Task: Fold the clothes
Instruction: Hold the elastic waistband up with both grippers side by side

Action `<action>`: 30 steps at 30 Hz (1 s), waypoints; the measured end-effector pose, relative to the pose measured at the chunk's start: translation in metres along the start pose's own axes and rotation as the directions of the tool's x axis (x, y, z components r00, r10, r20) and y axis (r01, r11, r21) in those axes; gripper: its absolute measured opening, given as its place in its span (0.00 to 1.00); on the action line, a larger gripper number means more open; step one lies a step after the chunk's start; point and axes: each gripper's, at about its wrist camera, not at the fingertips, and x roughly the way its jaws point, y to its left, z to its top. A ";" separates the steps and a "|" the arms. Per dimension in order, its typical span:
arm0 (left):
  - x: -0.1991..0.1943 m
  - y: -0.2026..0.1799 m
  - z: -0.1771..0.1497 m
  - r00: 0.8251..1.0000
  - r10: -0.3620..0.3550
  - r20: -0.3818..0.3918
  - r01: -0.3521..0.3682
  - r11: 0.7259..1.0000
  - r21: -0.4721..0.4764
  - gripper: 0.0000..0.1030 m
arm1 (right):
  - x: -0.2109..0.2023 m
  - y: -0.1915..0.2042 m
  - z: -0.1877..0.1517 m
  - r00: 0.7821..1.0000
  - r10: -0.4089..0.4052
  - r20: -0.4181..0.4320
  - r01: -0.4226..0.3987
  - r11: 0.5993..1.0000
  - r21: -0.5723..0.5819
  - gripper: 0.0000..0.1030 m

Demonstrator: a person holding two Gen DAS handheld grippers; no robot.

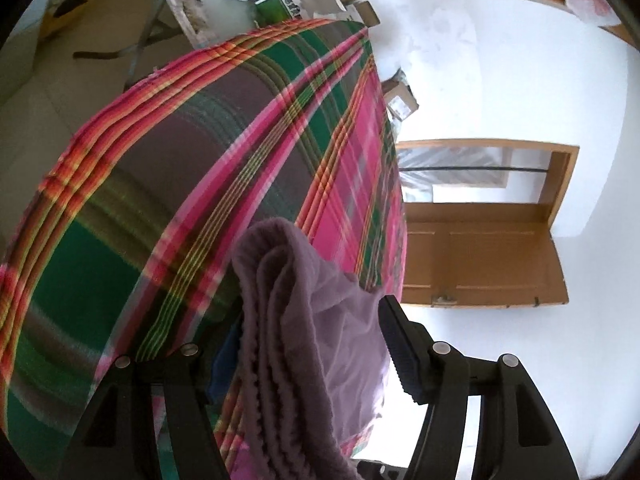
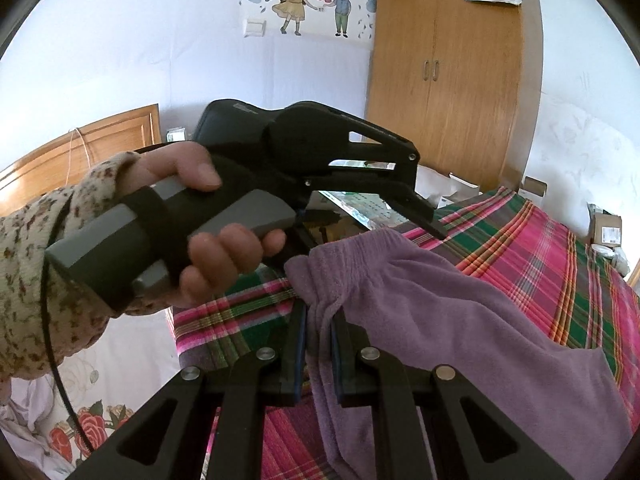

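Observation:
A purple fleece garment (image 2: pixel 460 320) lies across a bed with a plaid pink and green cover (image 2: pixel 540 248). My right gripper (image 2: pixel 318 344) is shut on a bunched edge of the garment, with both blue pads pressed against the fabric. In the left wrist view the same purple garment (image 1: pixel 312 320) hangs in thick folds between the fingers of my left gripper (image 1: pixel 308 328), which stand wide apart. Its right finger (image 1: pixel 400 344) shows beside the cloth, and the other is mostly hidden behind it. A hand (image 2: pixel 224 256) holds the left gripper (image 2: pixel 430 196) just above the garment's top edge.
A wooden wardrobe (image 2: pixel 448 80) stands past the bed's far end, with cardboard boxes (image 2: pixel 608 232) beside it. An open wooden door (image 1: pixel 480 256) is set in the white wall. Papers and packets (image 1: pixel 240 0) are piled beyond the bedcover (image 1: pixel 180 160). A floral sheet (image 2: pixel 92 420) lies low on the left.

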 end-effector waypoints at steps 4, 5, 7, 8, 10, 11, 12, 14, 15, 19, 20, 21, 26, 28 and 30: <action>0.004 -0.001 -0.001 0.998 0.057 -0.014 -0.057 0.998 0.039 0.49 | -0.001 0.000 0.000 1.000 0.003 -0.002 -0.003 1.000 0.000 0.11; 0.003 0.001 -0.002 0.998 0.064 -0.008 -0.063 0.997 0.034 0.44 | -0.001 -0.001 0.000 1.000 0.004 -0.003 -0.004 1.000 0.002 0.11; 0.001 0.007 -0.002 0.997 0.076 0.002 -0.076 0.997 0.023 0.27 | -0.001 -0.002 0.000 1.000 0.009 -0.008 -0.009 1.000 0.009 0.11; 0.000 0.009 -0.003 0.997 0.082 0.008 -0.082 0.996 0.017 0.25 | 0.000 -0.003 0.000 1.000 0.011 -0.012 -0.011 1.000 0.012 0.11; -0.002 0.012 -0.005 0.996 0.085 0.019 -0.085 0.996 0.018 0.22 | 0.002 -0.003 0.001 1.000 0.014 -0.021 -0.014 1.000 0.015 0.11; -0.003 0.012 -0.005 0.995 0.092 0.025 -0.093 0.995 0.027 0.21 | 0.003 -0.003 0.001 1.000 0.015 -0.026 -0.015 1.000 0.013 0.11; -0.004 0.011 -0.006 0.995 0.095 0.031 -0.096 0.995 0.033 0.21 | 0.003 -0.001 0.002 0.999 0.013 -0.030 -0.013 1.000 0.008 0.11; -0.008 0.010 -0.004 0.995 0.094 0.041 -0.096 0.994 0.043 0.20 | 0.005 0.003 0.003 0.999 0.012 -0.033 -0.012 1.000 -0.002 0.11; -0.010 0.009 -0.003 0.994 0.095 0.047 -0.097 0.994 0.049 0.19 | 0.006 0.005 0.003 0.999 0.011 -0.035 -0.012 1.000 -0.007 0.11; -0.016 0.007 -0.002 0.993 0.098 0.070 -0.103 0.991 0.081 0.18 | 0.010 0.012 0.005 0.999 -0.001 -0.040 0.000 0.999 -0.034 0.10; -0.016 0.010 -0.001 0.993 0.098 0.069 -0.102 0.992 0.071 0.18 | 0.013 0.013 0.005 0.998 -0.003 -0.056 0.000 0.999 -0.041 0.10; -0.016 0.013 -0.001 0.993 0.097 0.069 -0.101 0.993 0.061 0.18 | 0.016 0.014 0.005 0.997 -0.002 -0.074 -0.001 0.999 -0.041 0.10; -0.018 0.020 0.002 0.993 0.092 0.071 -0.095 0.994 0.049 0.17 | 0.018 0.011 0.003 0.995 0.016 -0.096 -0.018 1.000 -0.020 0.10; -0.019 0.020 0.003 0.993 0.090 0.070 -0.093 0.994 0.050 0.17 | 0.020 0.009 0.001 0.994 0.027 -0.109 -0.027 1.000 -0.007 0.10; -0.020 0.020 0.002 0.994 0.090 0.069 -0.094 0.994 0.051 0.17 | 0.019 0.007 -0.001 0.993 0.032 -0.110 -0.032 0.999 0.000 0.10</action>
